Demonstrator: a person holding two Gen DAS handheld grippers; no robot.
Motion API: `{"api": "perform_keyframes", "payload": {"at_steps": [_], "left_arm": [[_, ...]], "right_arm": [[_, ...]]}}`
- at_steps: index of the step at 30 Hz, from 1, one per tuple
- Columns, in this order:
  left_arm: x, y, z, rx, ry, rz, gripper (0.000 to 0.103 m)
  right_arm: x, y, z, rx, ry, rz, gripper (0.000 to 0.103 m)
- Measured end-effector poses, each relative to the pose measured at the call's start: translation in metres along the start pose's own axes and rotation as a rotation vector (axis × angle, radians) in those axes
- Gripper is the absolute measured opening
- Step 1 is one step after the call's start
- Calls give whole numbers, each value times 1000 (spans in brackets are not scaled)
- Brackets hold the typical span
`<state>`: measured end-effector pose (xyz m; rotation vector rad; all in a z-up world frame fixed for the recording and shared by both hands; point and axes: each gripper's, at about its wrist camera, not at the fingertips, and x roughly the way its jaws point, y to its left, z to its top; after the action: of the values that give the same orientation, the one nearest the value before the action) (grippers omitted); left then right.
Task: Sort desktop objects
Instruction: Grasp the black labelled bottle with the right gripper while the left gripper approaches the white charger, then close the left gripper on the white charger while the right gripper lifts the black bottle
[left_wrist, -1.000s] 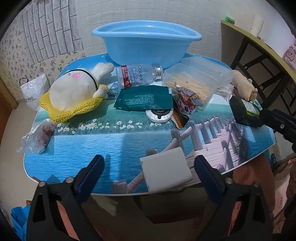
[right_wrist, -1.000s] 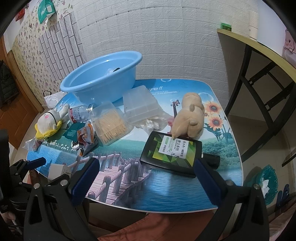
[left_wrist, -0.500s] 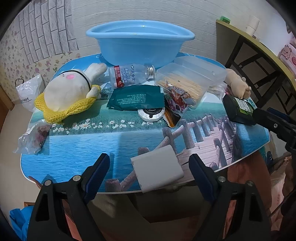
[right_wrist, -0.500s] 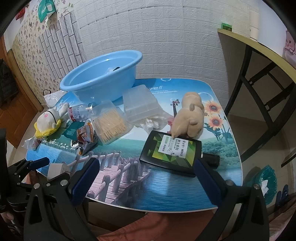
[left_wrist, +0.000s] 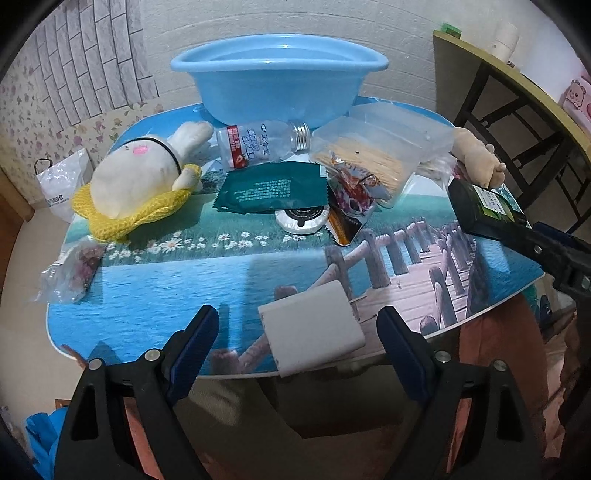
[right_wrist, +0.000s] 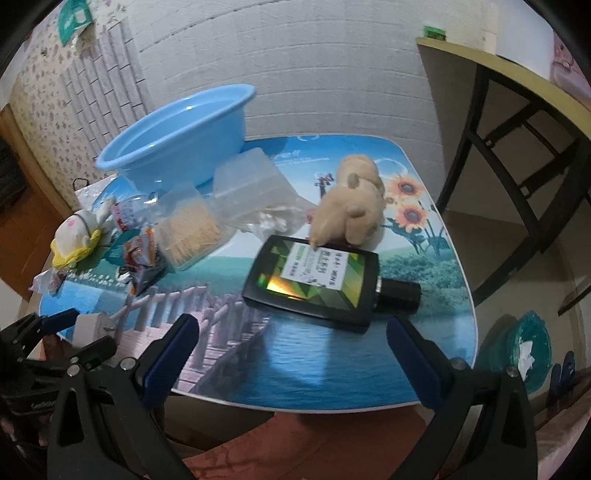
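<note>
**Both tongs wide, poised at the near edge of the clutter**

Left tongs (left_wrist: 297, 332): jaws spread wide, empty, straddling a white block (left_wrist: 312, 332) that sits at the very front rim of the worktop (left_wrist: 147, 291). The framing suggests this block is the likely first pick, being nearest and free of neighbours.

Right tongs (right_wrist: 291, 345): also wide, holding nothing, aimed at a flat black bottle (right_wrist: 314, 280) lying on its side, cap toward the right.

A tan plush (right_wrist: 351, 195) leans on the bottle's far edge; lifting may tip it.

Further back: clear boxes of sticks (left_wrist: 373, 158), snack packets (left_wrist: 351, 192), a green pouch (left_wrist: 269, 188), a plastic bottle (left_wrist: 258, 144) and a white bunny plush (left_wrist: 136, 177). The blue basin (left_wrist: 277, 74) stands rearmost, plausibly the sorting destination.
</note>
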<state>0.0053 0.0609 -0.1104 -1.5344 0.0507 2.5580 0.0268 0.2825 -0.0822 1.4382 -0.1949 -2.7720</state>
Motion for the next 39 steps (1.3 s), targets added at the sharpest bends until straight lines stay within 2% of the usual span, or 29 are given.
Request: {"api": "perform_keyframes", "payload": {"at_steps": [7,11,13,15,17,20,34,39], "left_arm": [[9,0,-3,1,49,6,87],[10,-7,-4,25,45,13,88],[10,-11,-4,43,34,25,78],[7,-12,-2,48,16,17,57],[7,-12,-1,48,8,18,57],[8,-11,2,45,-4,24,57],[21,3,24,42,-36,63,57],[23,7,24,33,-25,87,79]], "right_arm": [[20,4,11,9,6,-64,103],[29,6,16,9,3,-104,103],[30,7,17,3,2,-115,103],[32,9,18,-13,7,-132,103],[33,11,17,-35,5,-154,102],[31,11,16,-56,-6,-164,91],[19,9,1,-135,2,-109,91],[13,9,-5,-150,13,-103,91]]}}
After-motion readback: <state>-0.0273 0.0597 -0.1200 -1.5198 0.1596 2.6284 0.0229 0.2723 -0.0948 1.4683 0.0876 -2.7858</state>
